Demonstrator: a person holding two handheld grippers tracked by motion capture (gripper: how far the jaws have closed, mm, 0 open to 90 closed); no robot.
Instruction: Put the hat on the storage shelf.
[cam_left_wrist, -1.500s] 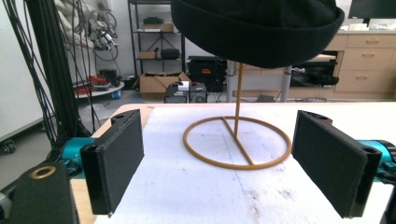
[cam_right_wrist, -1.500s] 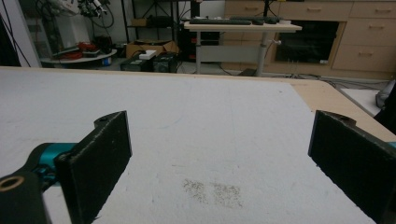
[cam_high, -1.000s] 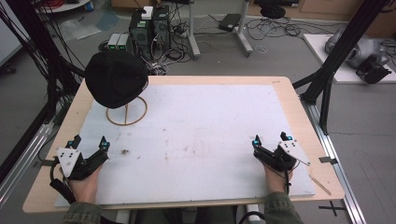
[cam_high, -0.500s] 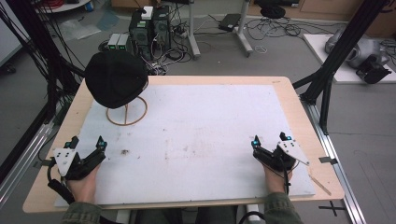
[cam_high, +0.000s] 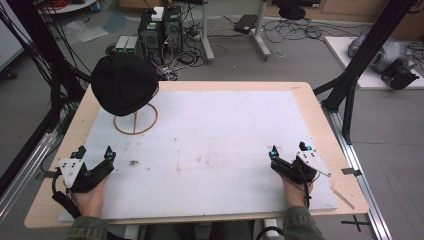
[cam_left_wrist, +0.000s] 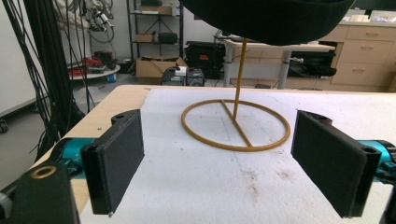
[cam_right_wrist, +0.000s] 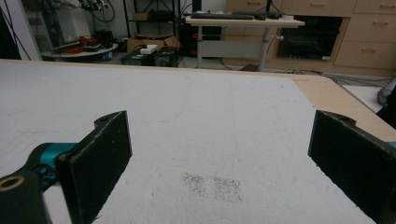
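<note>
Grippers at rest near the front edge of the surface (cam_high: 310, 107), one at each side. The left gripper (cam_high: 93, 152) lies at the front left corner in the high view, held in a hand (cam_high: 90, 197) that enters from the bottom edge; its jaws are released, spread wide with nothing between them. The right gripper (cam_high: 289, 150) lies at the front right, well apart from the left one, held in the other hand (cam_high: 296, 192); its jaws are likewise released and hold nothing.

A black hat (cam_high: 124, 84) sits on a thin wooden stand (cam_high: 136, 120) at the rear left of the surface, beyond the left gripper and apart from it. The stand consists of a flat ring base lying on the white mat (cam_high: 220, 135) and an upright rod that carries the hat. In the left gripper view the ring base (cam_left_wrist: 236, 123) appears ahead, between the two spread black jaws, with the rod rising to the hat's lower rim (cam_left_wrist: 266, 21) at the top of the frame.

In the right gripper view the jaws frame bare white mat (cam_right_wrist: 201, 116), marked by a small dark smudge (cam_right_wrist: 212, 184) just ahead of them. The wooden edge of the surface (cam_right_wrist: 327, 91) shows beyond the mat at the right.
</note>
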